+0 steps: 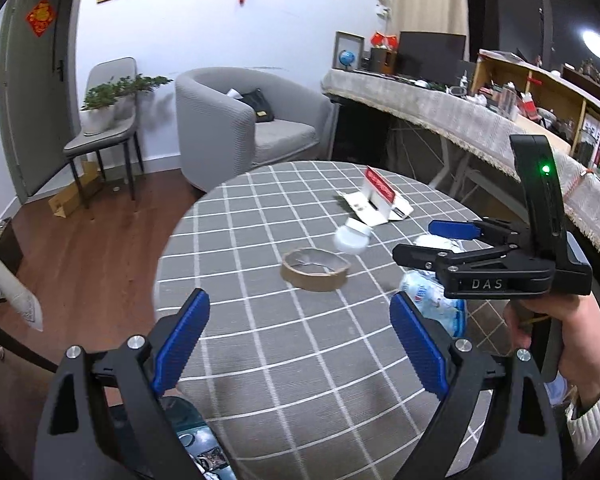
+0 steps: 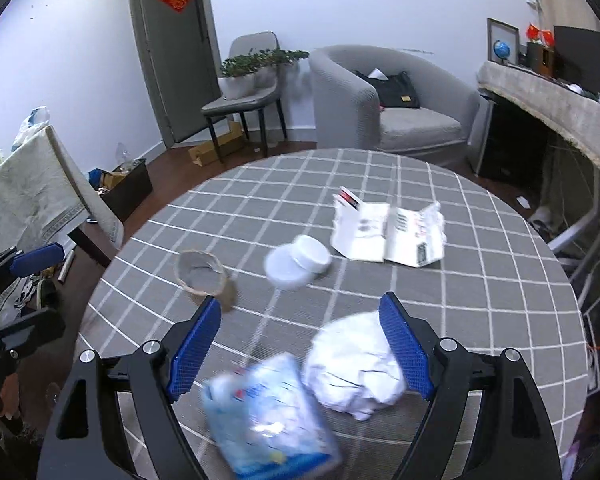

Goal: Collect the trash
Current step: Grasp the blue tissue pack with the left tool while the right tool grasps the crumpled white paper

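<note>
A: Starting from the left, we have the left claw [image 1: 300, 344] spread wide over bare surface [image 1: 260, 360], holding nothing. The tape roll [image 1: 315, 269] lies ahead of it, then the white lid [image 1: 352, 238] and the flattened carton [image 1: 374, 200] farther back.

B: And our right claw [image 2: 300, 344]?

A: Also wide and empty. The blue tissue packet [image 2: 272, 416] lies between its fingers, slightly left of centre; the crumpled paper ball [image 2: 354, 368] lies just inside the right finger [image 2: 406, 350].

B: How will they handle?

A: We judge both light and soft. The packet's film looks slippery, so we'd pinch it across the middle. The paper should crush easily; we'd squeeze its bulk.
</note>
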Motion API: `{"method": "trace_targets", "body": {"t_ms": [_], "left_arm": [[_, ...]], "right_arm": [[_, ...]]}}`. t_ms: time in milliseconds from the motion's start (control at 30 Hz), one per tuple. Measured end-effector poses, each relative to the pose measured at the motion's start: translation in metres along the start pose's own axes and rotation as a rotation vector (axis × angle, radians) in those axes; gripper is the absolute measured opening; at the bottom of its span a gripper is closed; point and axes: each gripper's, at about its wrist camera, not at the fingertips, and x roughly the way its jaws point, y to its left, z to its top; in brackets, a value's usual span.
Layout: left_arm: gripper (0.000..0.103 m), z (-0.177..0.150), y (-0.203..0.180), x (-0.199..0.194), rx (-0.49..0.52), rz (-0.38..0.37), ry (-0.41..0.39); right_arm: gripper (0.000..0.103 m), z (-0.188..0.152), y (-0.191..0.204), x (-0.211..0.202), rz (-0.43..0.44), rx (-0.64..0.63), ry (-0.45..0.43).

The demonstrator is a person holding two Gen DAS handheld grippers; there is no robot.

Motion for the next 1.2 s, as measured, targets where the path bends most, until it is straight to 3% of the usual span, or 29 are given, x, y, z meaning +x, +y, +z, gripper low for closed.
{"method": "trace_targets", "body": {"t_ms": [200,300,533,933,1200], "left_arm": [[0.093,0.001,-0.017,0.014,0.013,-0.062,0.025],[0.093,0.000,-0.026,0.021,0.031,-0.080,0.036],[0.094,-0.003,-0.047,0.038,0.071,-0.133,0.072],[0.094,-0.012,-0.090,0.068,0.197,-0.199,0.151],[0.094,-0.015,-0.110,0.088,0.308,-0.180,0.192]], "right_arm": [[0.082,-0.008,-0.019,0.003,-0.012,0.020,0.040],[0.069,-0.011,-0.024,0.005,-0.015,0.023,0.058],[0.053,-0.014,-0.041,0.002,0.010,0.056,0.059],[0.051,-0.018,-0.071,-0.015,0.114,0.141,0.002],[0.051,-0.022,-0.088,-0.023,0.150,0.150,-0.019]]}}
